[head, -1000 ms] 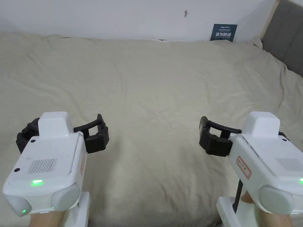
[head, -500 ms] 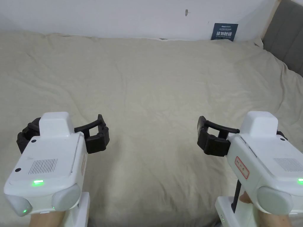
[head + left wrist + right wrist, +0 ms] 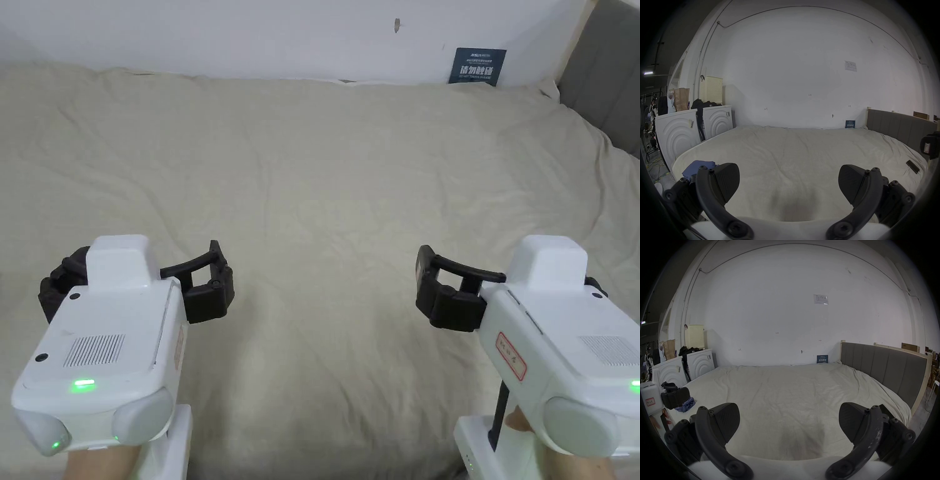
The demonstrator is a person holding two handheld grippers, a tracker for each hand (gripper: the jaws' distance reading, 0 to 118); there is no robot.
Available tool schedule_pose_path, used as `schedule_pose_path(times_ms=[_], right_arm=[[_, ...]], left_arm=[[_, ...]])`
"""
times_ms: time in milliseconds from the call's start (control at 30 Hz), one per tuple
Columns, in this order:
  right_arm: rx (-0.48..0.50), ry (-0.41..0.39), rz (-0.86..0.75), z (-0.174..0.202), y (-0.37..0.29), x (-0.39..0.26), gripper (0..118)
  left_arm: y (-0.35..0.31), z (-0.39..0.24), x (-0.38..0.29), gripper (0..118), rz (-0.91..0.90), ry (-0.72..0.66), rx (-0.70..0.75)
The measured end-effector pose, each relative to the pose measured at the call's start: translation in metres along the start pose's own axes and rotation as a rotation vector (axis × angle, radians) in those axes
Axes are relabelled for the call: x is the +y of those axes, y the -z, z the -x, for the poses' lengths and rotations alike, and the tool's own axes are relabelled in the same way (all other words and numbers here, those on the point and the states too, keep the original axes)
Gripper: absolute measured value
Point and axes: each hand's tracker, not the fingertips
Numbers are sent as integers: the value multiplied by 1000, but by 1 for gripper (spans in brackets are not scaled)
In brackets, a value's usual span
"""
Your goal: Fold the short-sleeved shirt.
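Judging from how things lie, the folding is not begun: the shirt [image 3: 699,168], a blue crumpled heap, sits at the left corner of the bed [image 3: 325,187], at the near edge, and nothing is spread or folded yet. In the right gripper view the shirt [image 3: 687,405] lies just behind the left gripper [image 3: 674,396]. Both tools hang above the near part of the bed, well apart from each other; the left gripper [image 3: 788,183] has its jaws spread wide with nothing between them, and the right gripper [image 3: 789,423] is the same, released and empty. What is left, I think, is everything: to fetch the shirt, lay it flat in the middle of the bed, then fold sleeves and body. The bed is covered with a beige sheet, softly wrinkled, otherwise bare except a small dark flat thing [image 3: 912,166] near its right edge. A grey headboard [image 3: 880,366] closes the right side of the bed, a white wall [image 3: 250,31] stands behind it, and two white machines [image 3: 680,136] stand at its left side with bags and a basket [image 3: 711,89] on top.
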Motion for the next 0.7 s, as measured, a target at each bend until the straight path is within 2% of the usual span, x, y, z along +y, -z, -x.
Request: schedule_pose_path(times_ms=[700], right_arm=[[6, -2, 1, 2, 0, -2, 118]], left_arm=[[-1, -1, -1, 118, 2, 8, 0]])
